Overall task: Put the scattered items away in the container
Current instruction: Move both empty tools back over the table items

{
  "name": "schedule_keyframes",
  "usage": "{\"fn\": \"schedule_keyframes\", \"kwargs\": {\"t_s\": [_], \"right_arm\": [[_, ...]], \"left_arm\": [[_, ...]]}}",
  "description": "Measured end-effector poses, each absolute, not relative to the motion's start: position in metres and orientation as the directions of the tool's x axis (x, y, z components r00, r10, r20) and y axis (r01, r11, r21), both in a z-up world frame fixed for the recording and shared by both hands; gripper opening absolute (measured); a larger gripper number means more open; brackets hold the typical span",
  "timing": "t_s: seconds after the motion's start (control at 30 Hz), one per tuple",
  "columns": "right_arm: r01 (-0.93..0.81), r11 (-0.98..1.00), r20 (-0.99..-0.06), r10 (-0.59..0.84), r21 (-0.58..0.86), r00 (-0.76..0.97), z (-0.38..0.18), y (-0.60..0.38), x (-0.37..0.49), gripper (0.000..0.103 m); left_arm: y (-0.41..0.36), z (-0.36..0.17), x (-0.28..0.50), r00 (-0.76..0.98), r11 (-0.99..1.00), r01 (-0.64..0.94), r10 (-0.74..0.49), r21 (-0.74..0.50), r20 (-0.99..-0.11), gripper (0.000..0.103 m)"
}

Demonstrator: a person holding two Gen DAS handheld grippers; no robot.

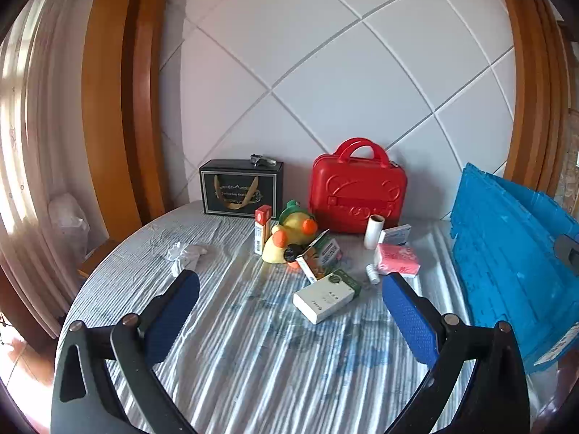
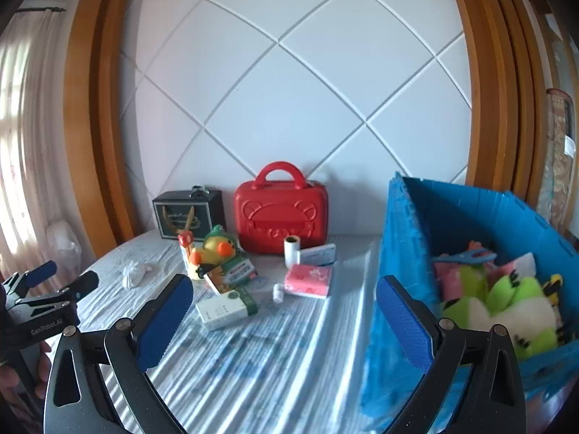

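Scattered on the striped tablecloth are a white-green box [image 1: 327, 298] [image 2: 226, 307], a duck toy [image 1: 293, 231] [image 2: 213, 251], a pink tissue pack [image 1: 398, 260] [image 2: 308, 280], a white roll [image 1: 374, 231] [image 2: 292, 253], a small white bottle [image 1: 372, 273] [image 2: 278, 293] and a crumpled tissue [image 1: 186, 253] [image 2: 135, 275]. The blue crate [image 1: 506, 253] [image 2: 405, 235] stands at the right and holds plush toys [image 2: 499, 307]. My left gripper [image 1: 289, 278] [image 2: 68, 275] hovers open short of the white-green box. My right gripper [image 2: 284, 282] is open and empty beside the crate's near wall.
A red carry case [image 1: 356, 191] [image 2: 280, 209] and a black gift box [image 1: 240, 188] [image 2: 188, 213] stand against the white panelled wall. More small boxes [image 1: 320, 256] lean on the duck. The round table's edge curves away at the left, with curtains beyond.
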State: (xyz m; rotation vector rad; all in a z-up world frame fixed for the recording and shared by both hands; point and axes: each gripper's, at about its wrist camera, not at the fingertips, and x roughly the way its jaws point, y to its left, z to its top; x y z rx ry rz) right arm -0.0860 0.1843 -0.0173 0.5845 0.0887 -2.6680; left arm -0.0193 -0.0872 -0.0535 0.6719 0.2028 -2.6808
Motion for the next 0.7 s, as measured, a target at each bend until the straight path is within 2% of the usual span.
{"fn": "schedule_keyframes", "kwargs": {"t_s": [0.27,0.7], "right_arm": [[0.345,-0.938,-0.551,-0.297,0.018,-0.78,-0.051,0.13,-0.118,0.103],[0.345,-0.939,-0.701,-0.255,0.013,-0.666,-0.123,0.102,-0.232,0.103]], "left_arm": [[-0.147,-0.102,-0.058,-0.77,-0.934,0.346,-0.23,-0.087,-0.595,0.102],[-0.144,-0.182,-0.193,-0.659,-0.974,0.215,-0.094,-0.067,-0.746,0.102]]}}
